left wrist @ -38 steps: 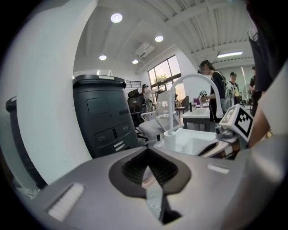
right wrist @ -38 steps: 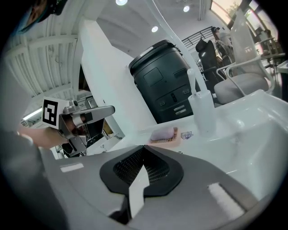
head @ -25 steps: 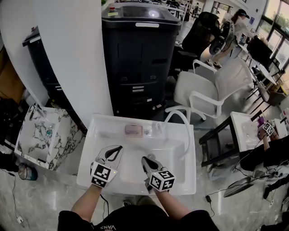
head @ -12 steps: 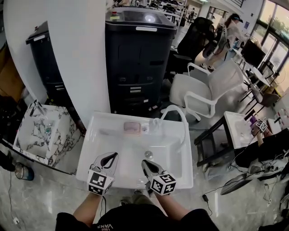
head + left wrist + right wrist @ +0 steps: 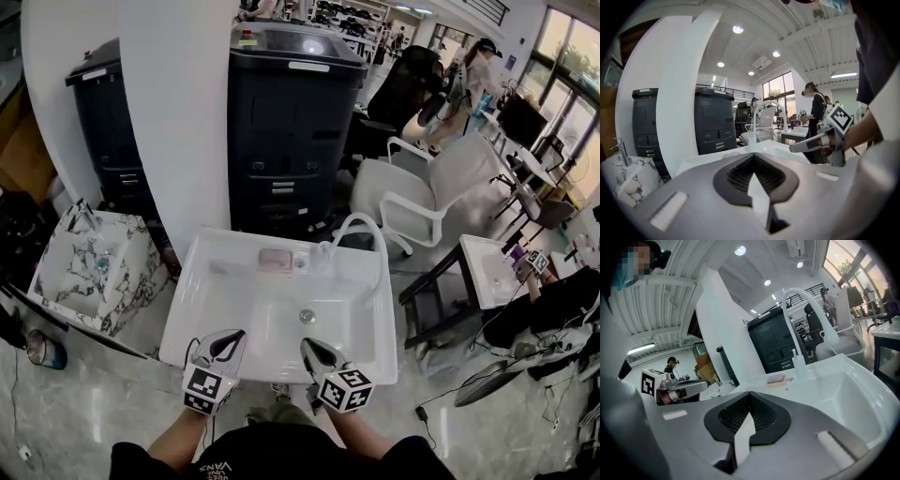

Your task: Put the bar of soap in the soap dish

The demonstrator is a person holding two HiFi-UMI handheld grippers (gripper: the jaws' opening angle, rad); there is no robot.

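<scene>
Though left claw (image 5: 753, 154) and right claw (image 5: 750, 393) are closed, right gripper view shows soap (image 5: 776, 378) on dish (image 5: 774, 383).

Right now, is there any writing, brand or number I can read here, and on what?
"VANS": upside down on the person's dark shirt, head view's bottom edge.
White label on the black cabinet: too small to read.
Left marker cube and right marker cube: square patterns, no letters.

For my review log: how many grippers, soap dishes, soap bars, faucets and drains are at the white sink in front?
Grippers: 2 (left gripper, right gripper)
Soap dish: 1
Bar of soap: 1
Faucet: 1
Drain: 1
Total: 6
</scene>
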